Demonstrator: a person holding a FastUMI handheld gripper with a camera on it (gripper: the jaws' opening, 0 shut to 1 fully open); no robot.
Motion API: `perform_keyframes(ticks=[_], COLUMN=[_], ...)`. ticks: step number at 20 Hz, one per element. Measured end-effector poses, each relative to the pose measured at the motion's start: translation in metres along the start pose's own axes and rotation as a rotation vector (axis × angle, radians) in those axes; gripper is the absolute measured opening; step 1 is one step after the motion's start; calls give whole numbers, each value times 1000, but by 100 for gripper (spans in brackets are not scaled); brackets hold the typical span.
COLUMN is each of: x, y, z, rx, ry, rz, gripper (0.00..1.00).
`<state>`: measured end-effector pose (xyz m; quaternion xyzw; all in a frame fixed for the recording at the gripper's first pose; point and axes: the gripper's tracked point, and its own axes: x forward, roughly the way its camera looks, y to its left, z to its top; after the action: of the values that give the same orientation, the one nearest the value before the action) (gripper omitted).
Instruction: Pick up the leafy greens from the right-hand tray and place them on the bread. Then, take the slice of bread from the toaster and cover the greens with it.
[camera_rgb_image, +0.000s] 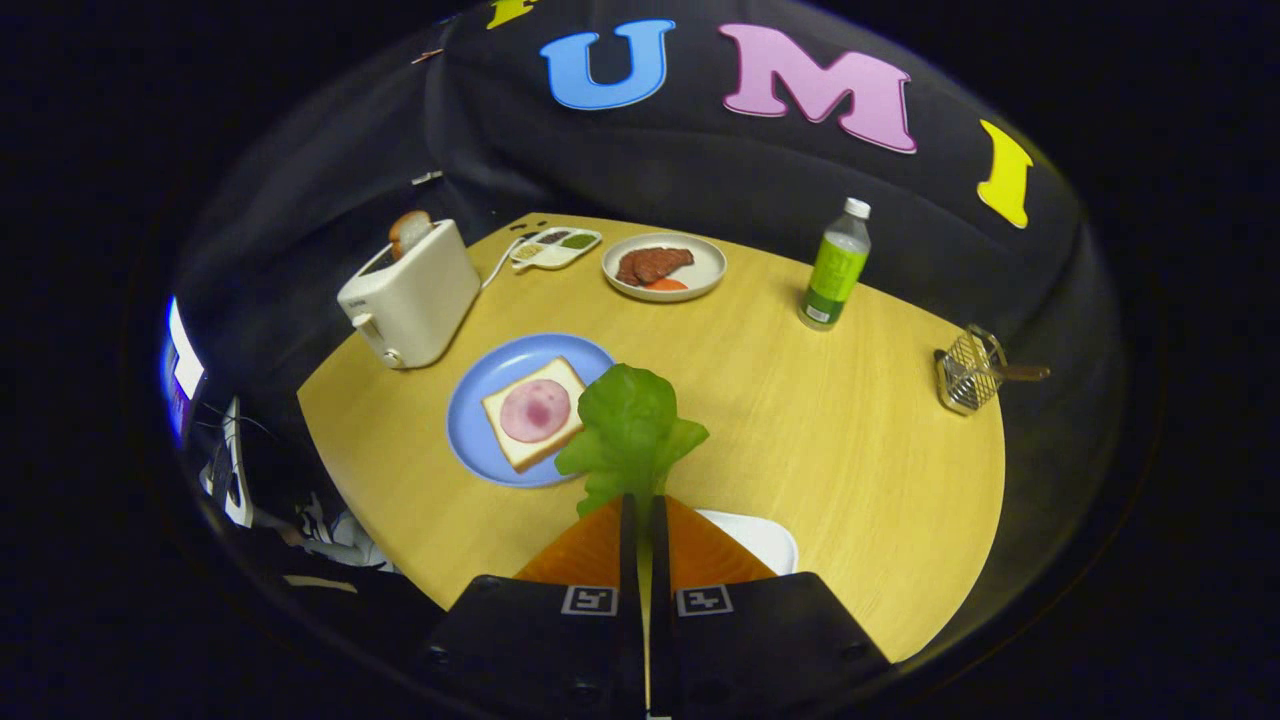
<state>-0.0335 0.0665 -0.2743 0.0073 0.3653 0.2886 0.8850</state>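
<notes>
Both fingers of the claw pinch the green leafy lettuce, held above the wooden worktop just beside the blue plate bearing ham-topped white bread.

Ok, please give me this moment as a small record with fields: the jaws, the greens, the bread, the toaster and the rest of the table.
gripper: jaws shut on the leafy greens
leafy greens: held up, beside the blue plate
blue plate: carries bread slice with a pink ham round on top
toaster: second bread slice stands in the slot
white tray: behind the fingers
other: meat plate, green bottle, wire basket
</notes>
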Motion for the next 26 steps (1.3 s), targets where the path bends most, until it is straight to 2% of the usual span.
perform_keyframes(ticks=[3, 10, 21, 22, 25, 26], x=[13, 58, 101, 104, 107, 108], y=[30, 80, 93, 92, 88, 88], z=[27, 50, 61, 61, 64, 65], rx=[-35, -105, -127, -124, -112, -107], ry=[3, 55, 112, 116, 110, 104], rz=[41, 98, 99, 92, 74, 72], gripper=[7, 7, 8, 11, 61, 64])
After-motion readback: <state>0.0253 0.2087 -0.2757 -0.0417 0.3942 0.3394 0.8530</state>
